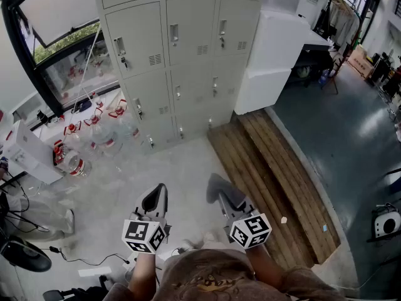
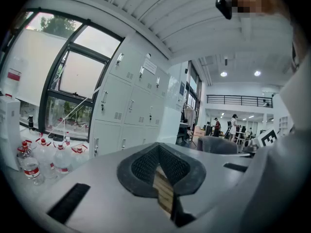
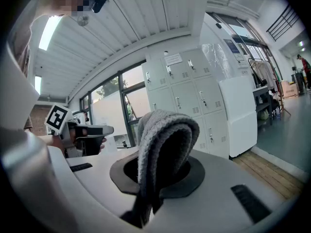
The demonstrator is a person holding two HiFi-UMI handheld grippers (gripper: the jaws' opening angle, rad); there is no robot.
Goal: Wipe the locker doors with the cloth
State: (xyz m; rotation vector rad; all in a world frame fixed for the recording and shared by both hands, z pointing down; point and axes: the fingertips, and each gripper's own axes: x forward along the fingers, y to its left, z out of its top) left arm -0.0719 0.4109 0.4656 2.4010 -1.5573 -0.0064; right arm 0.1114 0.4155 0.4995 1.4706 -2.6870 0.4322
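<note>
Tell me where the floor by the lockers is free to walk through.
The concrete floor straight before the lockers is bare, bordered right by the wooden platform. Crowded at left: water bottles under the window.

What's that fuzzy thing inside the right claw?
A grey cloth, folded over and pinched in the right claw. The fold sticks up above the jaws. Its lower part goes down between them and is covered, so the ends cannot be seen.

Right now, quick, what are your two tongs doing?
Left tongs: shut, nothing in them.
Right tongs: shut on the grey cloth.
</note>
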